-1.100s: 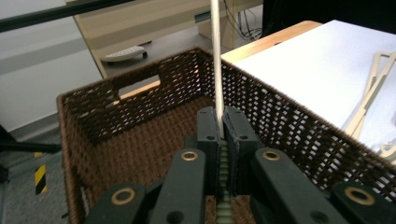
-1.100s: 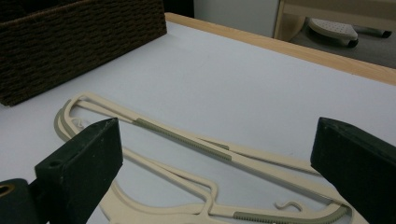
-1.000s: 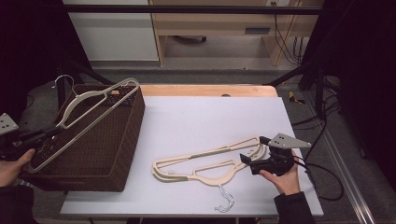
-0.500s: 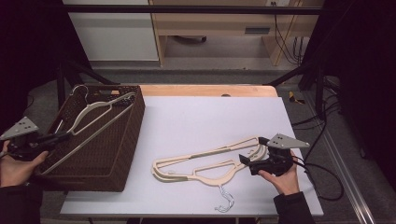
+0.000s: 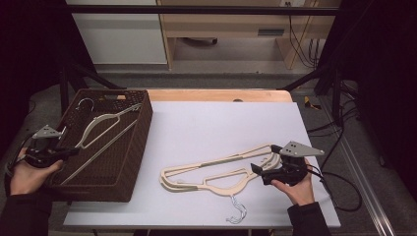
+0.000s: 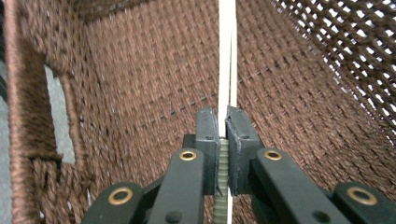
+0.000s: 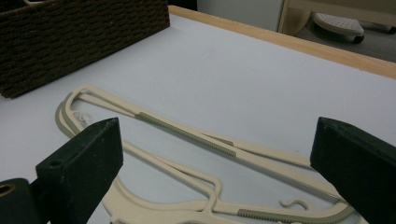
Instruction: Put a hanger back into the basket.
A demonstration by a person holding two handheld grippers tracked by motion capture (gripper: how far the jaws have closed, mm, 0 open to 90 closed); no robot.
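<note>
Gripping a cream hanger (image 5: 101, 129) by its straight lower bar, left gripper (image 5: 69, 152) at the near left wall of the brown woven basket (image 5: 129, 162), jaws pressed together on that bar. Seen along the left gripper view: thin cream bar (image 6: 227, 56) running straight up from between the black pads, grey ribbed strip just below the pads, basket weave on both sides and a handle cutout at the left. Lying slantwise inside the basket in the high view, hanger's metal hook (image 5: 85, 103) toward the far left corner; resting on the basket floor or held slightly above it, hard to tell from this angle.

Resting on the white table (image 5: 211, 123) near its right front edge, right gripper (image 5: 257, 172), jaws spread wide, nothing between them. Just ahead of those jaws, two more cream hangers (image 5: 216, 172) lying flat and overlapping, one metal hook (image 5: 236, 210) pointing toward the table's near edge. Shown close in the right gripper view: same pair (image 7: 187, 140) with grey ribbed strips on the bars, between the two spread black jaws but untouched, basket wall (image 7: 70, 42) well beyond at upper left.
</note>
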